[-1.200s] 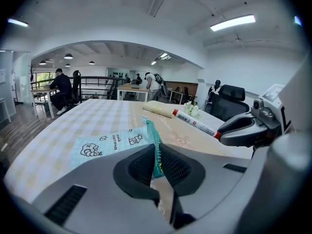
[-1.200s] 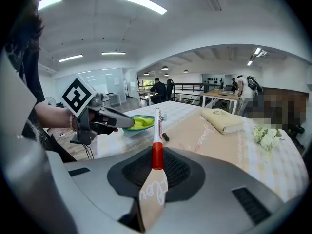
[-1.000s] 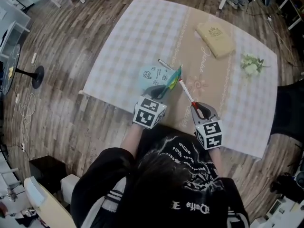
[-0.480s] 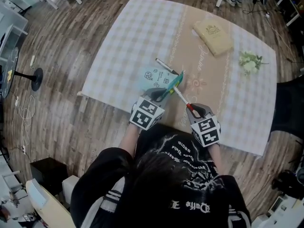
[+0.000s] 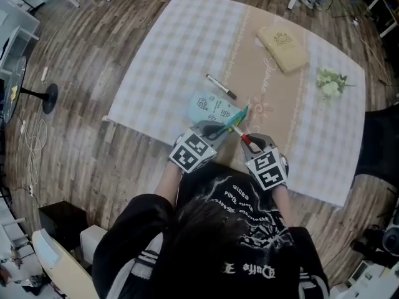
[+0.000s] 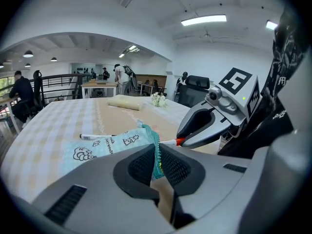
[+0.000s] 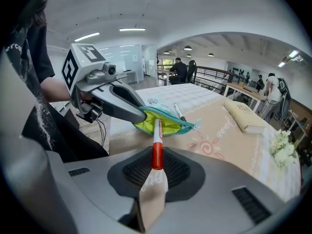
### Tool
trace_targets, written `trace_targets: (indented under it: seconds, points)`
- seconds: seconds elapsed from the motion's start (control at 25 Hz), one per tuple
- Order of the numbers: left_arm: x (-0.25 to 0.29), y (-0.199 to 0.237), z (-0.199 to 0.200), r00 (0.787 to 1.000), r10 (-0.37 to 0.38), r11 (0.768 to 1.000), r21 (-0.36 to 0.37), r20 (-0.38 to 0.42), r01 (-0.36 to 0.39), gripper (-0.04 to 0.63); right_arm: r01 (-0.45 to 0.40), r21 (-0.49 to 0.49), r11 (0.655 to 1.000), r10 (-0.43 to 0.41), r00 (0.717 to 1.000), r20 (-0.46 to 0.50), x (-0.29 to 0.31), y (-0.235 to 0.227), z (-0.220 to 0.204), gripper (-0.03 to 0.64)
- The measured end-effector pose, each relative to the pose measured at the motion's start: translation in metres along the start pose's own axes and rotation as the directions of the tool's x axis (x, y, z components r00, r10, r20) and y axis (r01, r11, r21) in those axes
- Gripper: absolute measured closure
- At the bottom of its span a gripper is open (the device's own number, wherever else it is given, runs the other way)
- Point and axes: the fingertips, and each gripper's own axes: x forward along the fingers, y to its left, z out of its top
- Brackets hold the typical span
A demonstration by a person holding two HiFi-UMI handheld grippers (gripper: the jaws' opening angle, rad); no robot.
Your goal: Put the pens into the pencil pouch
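Pen (image 7: 157, 135) at pouch (image 7: 168, 125) mouth
My left claw (image 6: 157, 155) pinches the teal, yellow-lined rim; right claw (image 7: 156, 168) grips the red-capped pen.

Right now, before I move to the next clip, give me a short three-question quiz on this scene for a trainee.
1. What is the left gripper clamped on?
2. True or false: the red-capped pen held by the right gripper lies fully inside the pouch.
3. Where is the other pen? A) on the tablecloth beyond the pouch B) inside the pouch C) in the left gripper

Key: 1. the pouch's teal zipper edge; 2. false, only its tip is at the open mouth; 3. A
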Motion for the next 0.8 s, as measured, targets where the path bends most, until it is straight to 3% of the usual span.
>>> trace_targets:
  seconds: [0.16,0.8]
  points:
    - [0.003,-0.004,-0.006,1.0,0.004,0.999,0.041,-0.014,-0.003,0.558,-0.003,-0.018,1.0,0.003,1.0,-0.004,0.002,0.003,0.0,0.546]
    - [0.007,-0.035,0.004,0.989,-0.148,0.989,0.02,-0.002,0.148,0.558,-0.014,0.011,1.0,0.013,0.999,0.035,0.006,-0.005,0.01,0.545]
